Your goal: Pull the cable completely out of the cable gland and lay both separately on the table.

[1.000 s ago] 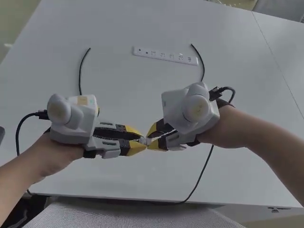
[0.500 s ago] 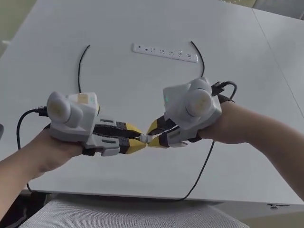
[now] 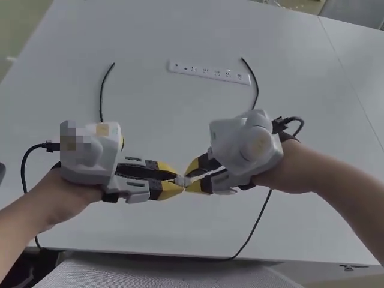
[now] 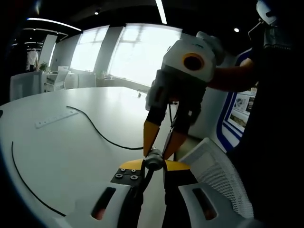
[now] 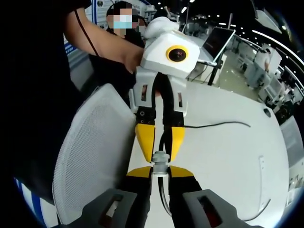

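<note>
- Tips meet above the table's [image 3: 180,114] near edge: right gripper [image 3: 195,179] clenched on cable gland [image 3: 183,179], left gripper [image 3: 173,183] pinching cable [image 4: 147,178] just behind it
- Power strip [image 3: 209,70] and loose black lead [image 3: 102,90] lie well beyond the tips
- Same as 0.5 s ago, cable still in gland
- Right gripper view adds a mesh chair [image 5: 92,156] beside the jaws

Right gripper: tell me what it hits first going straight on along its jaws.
Past the gland at its tips, the right gripper would meet the left gripper first: its yellow jaws face it almost tip to tip, though the gap's depth is unclear.
</note>
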Action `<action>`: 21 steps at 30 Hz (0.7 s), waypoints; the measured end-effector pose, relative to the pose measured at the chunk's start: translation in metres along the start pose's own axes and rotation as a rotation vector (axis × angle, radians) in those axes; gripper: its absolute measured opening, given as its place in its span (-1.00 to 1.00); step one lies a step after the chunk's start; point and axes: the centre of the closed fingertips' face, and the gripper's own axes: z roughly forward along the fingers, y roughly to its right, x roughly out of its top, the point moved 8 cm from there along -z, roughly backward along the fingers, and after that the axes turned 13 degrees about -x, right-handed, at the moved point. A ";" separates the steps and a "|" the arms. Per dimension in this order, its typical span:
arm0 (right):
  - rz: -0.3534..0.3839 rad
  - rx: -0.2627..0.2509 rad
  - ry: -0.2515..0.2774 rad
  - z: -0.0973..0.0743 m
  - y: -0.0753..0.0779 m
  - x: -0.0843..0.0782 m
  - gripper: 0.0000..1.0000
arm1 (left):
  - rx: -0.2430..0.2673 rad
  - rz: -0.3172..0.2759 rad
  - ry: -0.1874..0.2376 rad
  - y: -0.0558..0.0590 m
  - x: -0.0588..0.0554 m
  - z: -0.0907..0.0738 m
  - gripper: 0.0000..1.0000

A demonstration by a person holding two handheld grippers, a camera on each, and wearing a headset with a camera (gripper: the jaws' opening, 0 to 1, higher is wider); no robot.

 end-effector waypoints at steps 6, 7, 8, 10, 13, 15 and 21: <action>0.070 -0.003 0.043 -0.002 0.004 -0.002 -0.84 | 0.003 -0.005 0.010 -0.001 0.003 -0.002 -0.71; 0.091 -0.002 0.051 -0.003 0.004 -0.002 -0.83 | 0.004 -0.005 0.012 -0.001 0.004 -0.003 -0.71; 0.115 0.000 0.063 -0.003 0.006 -0.004 -0.83 | 0.006 -0.002 0.013 -0.001 0.005 -0.003 -0.71; 0.175 0.017 0.081 -0.005 0.007 -0.007 -0.83 | 0.006 0.003 0.013 -0.001 0.005 -0.004 -0.71; 0.295 0.059 0.126 -0.008 0.011 -0.014 -0.79 | 0.006 0.011 0.002 -0.001 0.005 -0.005 -0.70; 0.407 0.085 0.182 -0.012 0.017 -0.018 -0.79 | 0.007 0.040 -0.002 -0.001 0.007 -0.005 -0.70; 0.664 0.213 0.294 -0.017 0.026 -0.027 -0.68 | 0.004 0.066 0.000 0.000 0.013 -0.002 -0.70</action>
